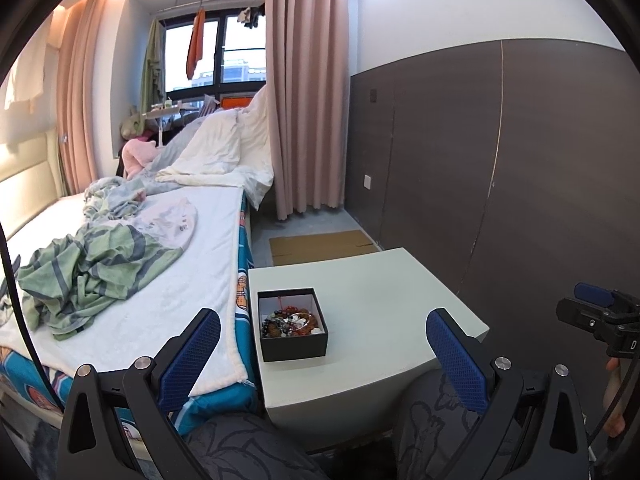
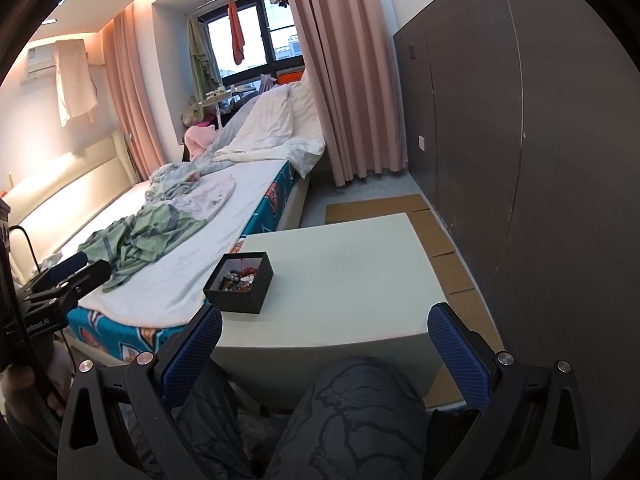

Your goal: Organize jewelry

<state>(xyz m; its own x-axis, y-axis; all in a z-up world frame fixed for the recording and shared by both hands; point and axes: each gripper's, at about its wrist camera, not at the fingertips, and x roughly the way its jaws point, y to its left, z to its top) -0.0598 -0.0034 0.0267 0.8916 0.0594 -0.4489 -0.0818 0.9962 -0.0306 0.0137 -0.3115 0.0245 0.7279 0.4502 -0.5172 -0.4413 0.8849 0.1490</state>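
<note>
Bedroom light falls on a pale low table [image 1: 360, 280] standing tight against the bed [image 1: 140, 280] at its 9 o'clock side, with a dark panelled wall [image 1: 520, 160] off toward 3 o'clock and pink curtains [image 1: 308, 100] at 12. On the table's left part, close to the edge that meets the bed, sits an open black box [image 1: 294, 344] with a white lining; a heap of mixed beads and jewelry [image 1: 290, 322] fills its floor. From the box toward 3 o'clock and 12 o'clock the tabletop is bare right out to its far and right edges, so most free room lies on that side. Flattened cardboard [image 2: 440, 232] lies on the floor between table and wall.

The left gripper [image 1: 324, 364] hangs low at the table's near edge, its blue-padded fingers [image 1: 192, 360] spread wide, nothing between them. The right gripper [image 2: 326, 360] is likewise spread wide and empty, held before the near edge with the box toward its 11 o'clock. The person's knees in dark patterned trousers [image 2: 352, 408] sit under both grippers.
</note>
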